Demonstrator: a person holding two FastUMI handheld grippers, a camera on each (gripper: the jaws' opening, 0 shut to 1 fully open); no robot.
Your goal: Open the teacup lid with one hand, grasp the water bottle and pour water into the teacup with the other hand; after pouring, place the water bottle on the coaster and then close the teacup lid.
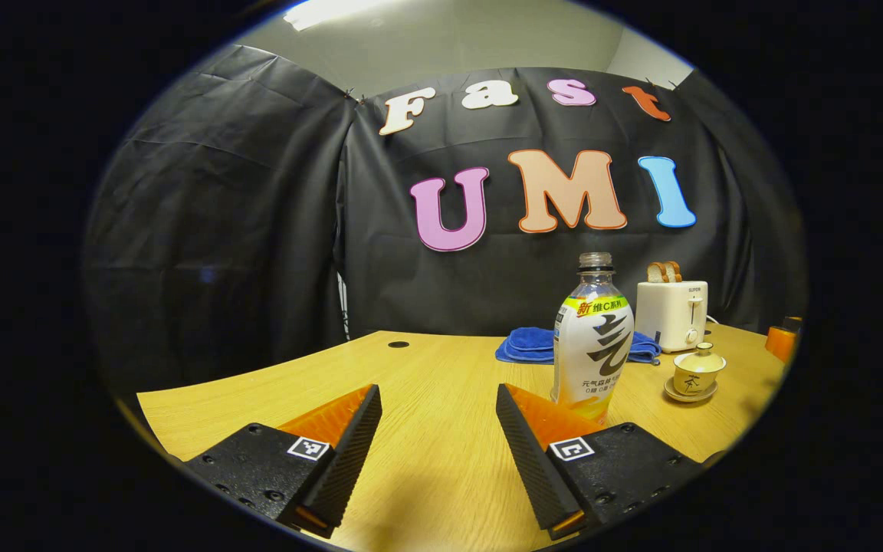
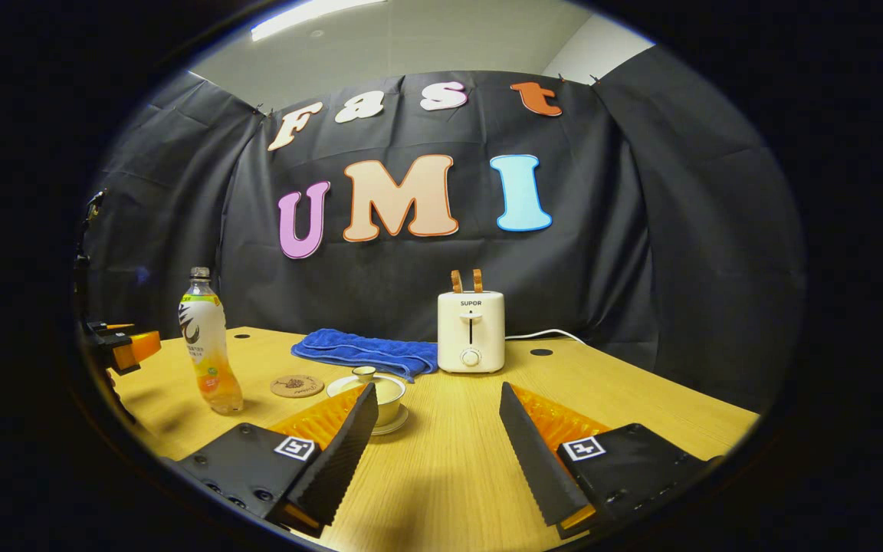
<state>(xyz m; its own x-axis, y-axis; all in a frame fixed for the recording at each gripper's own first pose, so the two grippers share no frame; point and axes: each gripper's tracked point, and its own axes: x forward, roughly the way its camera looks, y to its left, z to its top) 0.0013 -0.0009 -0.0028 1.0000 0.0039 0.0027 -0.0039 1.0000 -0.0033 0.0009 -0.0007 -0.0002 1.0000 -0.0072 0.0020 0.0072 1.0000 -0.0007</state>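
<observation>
A capless water bottle (image 1: 593, 337) with a white label and some orange liquid stands upright on the wooden table (image 1: 441, 460), just ahead and right of my open left gripper (image 1: 438, 448). The lidded teacup (image 1: 698, 372) on its saucer sits farther right. In the right gripper view the teacup (image 2: 386, 389) lies partly behind the left finger of my open right gripper (image 2: 435, 452). A round coaster (image 2: 297, 385) lies between the cup and the bottle (image 2: 209, 353). The left gripper (image 2: 123, 346) shows at the far left edge. Nothing is held.
A white toaster (image 2: 471, 331) with bread in its slots stands at the back, its cord trailing right. A folded blue towel (image 2: 369, 353) lies beside it. An orange object (image 1: 782, 341) sits at the table's right edge in the left gripper view.
</observation>
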